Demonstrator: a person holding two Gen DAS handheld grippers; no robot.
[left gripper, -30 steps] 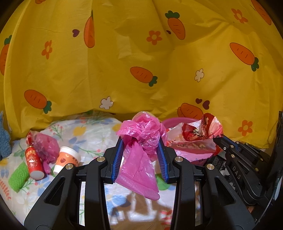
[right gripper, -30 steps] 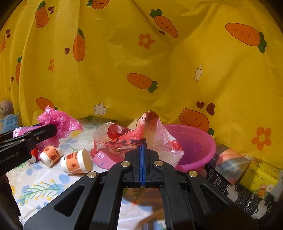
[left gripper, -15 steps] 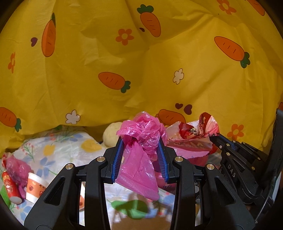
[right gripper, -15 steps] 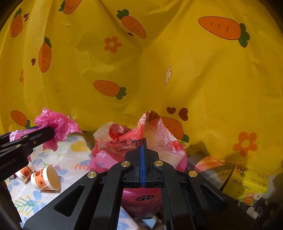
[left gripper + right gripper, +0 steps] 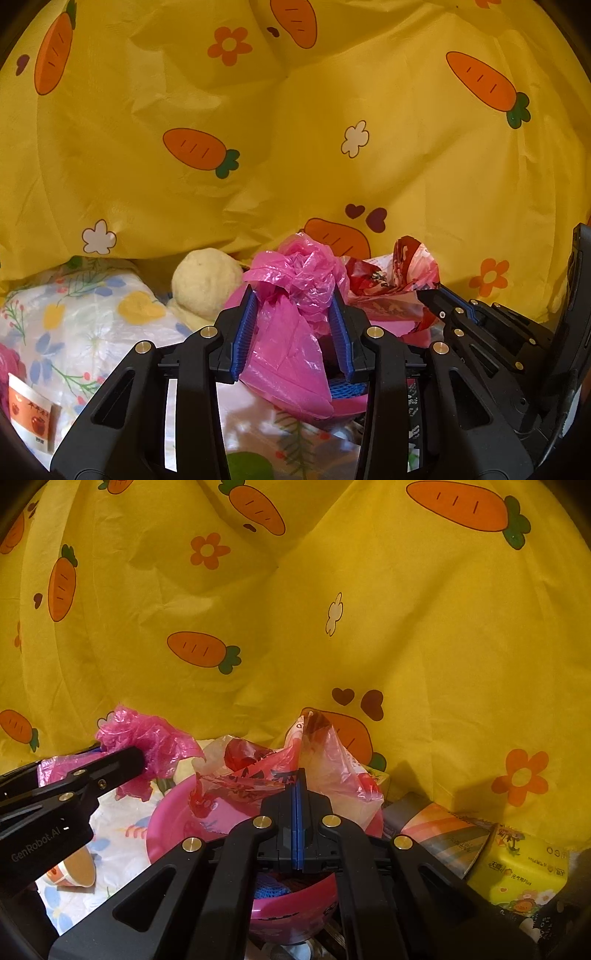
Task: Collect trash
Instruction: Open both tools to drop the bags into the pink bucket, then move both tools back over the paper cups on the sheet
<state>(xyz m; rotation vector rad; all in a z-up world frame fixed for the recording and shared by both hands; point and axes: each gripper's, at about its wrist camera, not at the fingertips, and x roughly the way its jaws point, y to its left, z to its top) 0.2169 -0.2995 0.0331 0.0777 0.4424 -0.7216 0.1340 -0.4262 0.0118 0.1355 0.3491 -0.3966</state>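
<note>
Left gripper (image 5: 293, 330) jaws clenched on pink bag (image 5: 295, 295); right gripper (image 5: 297, 812) jaws pinching red bag (image 5: 295, 771); pink basin (image 5: 166, 827) underneath, toward six o'clock.

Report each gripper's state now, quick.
Left gripper: shut on the crumpled pink plastic bag.
Right gripper: shut on the red printed plastic bag, above the pink basin.
</note>
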